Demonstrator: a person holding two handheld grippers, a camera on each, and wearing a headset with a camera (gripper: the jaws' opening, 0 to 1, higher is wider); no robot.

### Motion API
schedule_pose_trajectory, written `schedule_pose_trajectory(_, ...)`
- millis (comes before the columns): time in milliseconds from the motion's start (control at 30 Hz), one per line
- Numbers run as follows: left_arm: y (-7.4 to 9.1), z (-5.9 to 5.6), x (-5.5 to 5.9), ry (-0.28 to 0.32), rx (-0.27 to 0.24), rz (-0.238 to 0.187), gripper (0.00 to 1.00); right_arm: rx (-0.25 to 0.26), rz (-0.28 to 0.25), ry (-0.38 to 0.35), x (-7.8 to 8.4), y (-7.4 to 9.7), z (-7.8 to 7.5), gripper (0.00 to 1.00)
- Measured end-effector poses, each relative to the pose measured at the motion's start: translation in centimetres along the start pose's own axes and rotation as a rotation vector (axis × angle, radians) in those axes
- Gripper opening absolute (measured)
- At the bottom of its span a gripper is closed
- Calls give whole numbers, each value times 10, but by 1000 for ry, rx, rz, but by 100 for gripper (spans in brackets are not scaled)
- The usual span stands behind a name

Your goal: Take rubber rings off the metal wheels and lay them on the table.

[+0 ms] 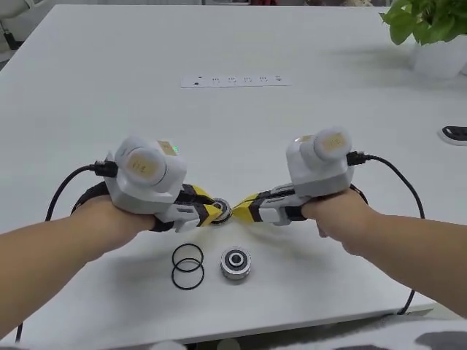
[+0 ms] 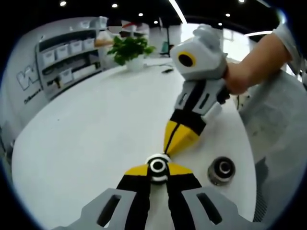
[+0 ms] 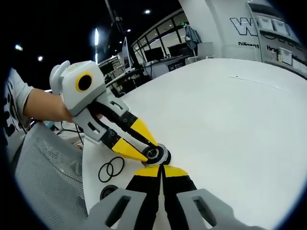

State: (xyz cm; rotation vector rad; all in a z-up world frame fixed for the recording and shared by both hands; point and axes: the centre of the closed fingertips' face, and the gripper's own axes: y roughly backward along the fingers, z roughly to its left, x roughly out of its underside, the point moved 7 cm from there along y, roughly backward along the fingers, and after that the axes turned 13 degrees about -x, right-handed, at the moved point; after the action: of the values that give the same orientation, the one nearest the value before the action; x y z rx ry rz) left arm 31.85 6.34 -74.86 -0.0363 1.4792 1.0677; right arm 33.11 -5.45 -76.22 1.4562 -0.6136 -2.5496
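Sitting between left gripper (image 2: 158, 170) jaws: metal wheel (image 2: 158, 164), right gripper (image 3: 162, 167) touching.

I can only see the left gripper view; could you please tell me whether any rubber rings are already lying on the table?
Observer: Yes, two black rings lie on the table, overlapping each other.
Operator: Where are they relative to the loose wheel?
Observer: In the head view, just left of the loose wheel, not touching it.
Operator: Is anything else on the table?
Observer: A white power strip lies farther out, near the middle of the tabletop.
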Motion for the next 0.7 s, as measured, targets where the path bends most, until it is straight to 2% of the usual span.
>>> schedule_pose_trajectory(33,0,0,0,1,0,0,12,-2,-19,-20,-1,0,0,0)
schedule_pose_trajectory(67,0,0,0,3,-1,1,12,5,-9,-16,-1,2,-2,0)
schedule_pose_trajectory(300,0,-1,-1,8,-9,1,12,4,-32,-44,0,1,-1,0)
schedule_pose_trajectory(533,-1,-1,-1,9,-15,3,12,-2,-40,-49,-1,0,3,0)
schedule_pose_trajectory(700,-1,-1,-1,8,-14,7,12,-18,-26,-27,-4,-3,9,0)
